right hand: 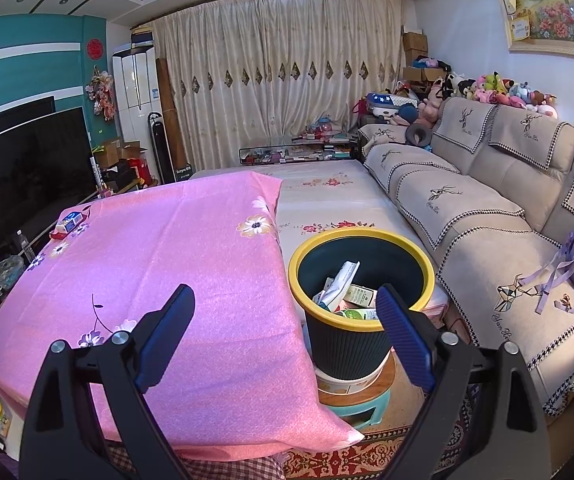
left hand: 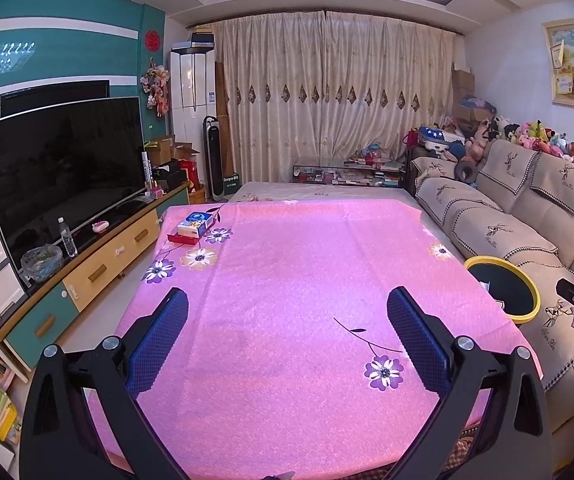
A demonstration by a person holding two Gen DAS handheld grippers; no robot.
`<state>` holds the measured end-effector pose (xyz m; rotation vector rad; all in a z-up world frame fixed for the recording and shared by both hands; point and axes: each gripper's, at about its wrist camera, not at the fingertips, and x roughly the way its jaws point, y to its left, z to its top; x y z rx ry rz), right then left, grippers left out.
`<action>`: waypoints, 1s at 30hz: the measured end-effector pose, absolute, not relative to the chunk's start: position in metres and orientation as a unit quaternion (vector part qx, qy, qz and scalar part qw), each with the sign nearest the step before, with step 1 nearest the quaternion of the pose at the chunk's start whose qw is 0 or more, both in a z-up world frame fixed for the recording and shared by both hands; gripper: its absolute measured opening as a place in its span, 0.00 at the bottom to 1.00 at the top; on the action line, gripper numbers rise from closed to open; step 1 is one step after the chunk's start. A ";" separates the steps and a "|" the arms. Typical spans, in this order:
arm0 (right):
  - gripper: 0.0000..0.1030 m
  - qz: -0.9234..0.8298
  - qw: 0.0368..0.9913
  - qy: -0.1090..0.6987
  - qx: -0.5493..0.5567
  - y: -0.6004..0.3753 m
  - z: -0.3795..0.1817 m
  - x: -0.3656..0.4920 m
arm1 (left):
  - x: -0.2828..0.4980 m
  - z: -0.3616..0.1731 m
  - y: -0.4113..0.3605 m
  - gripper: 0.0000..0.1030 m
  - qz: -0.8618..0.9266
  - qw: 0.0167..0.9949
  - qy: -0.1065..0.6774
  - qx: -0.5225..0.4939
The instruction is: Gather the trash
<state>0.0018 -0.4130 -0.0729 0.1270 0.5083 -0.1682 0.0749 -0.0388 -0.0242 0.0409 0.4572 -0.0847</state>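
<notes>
A dark bin with a yellow rim [right hand: 361, 276] stands on a small stool to the right of the table, and crumpled wrappers and cartons [right hand: 345, 288] lie inside it. The same bin [left hand: 503, 286] shows at the table's right edge in the left wrist view. My right gripper [right hand: 285, 308] is open and empty, hovering over the table's right edge just before the bin. My left gripper [left hand: 287, 308] is open and empty above the pink flowered tablecloth [left hand: 287, 280]. A blue tissue pack [left hand: 195, 224] on a red box lies at the far left corner of the table.
A long sofa [right hand: 487, 216] runs along the right side, with plush toys on its back. A TV [left hand: 63, 168] on a low cabinet stands to the left, with a water bottle [left hand: 67, 237] beside it. A second, cream-covered table [right hand: 319, 196] lies beyond the pink one.
</notes>
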 end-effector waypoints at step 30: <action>0.85 -0.083 0.962 0.252 0.065 -0.413 -0.073 0.002 | 0.076 -0.028 -0.042 0.95 -0.046 0.971 0.233 0.020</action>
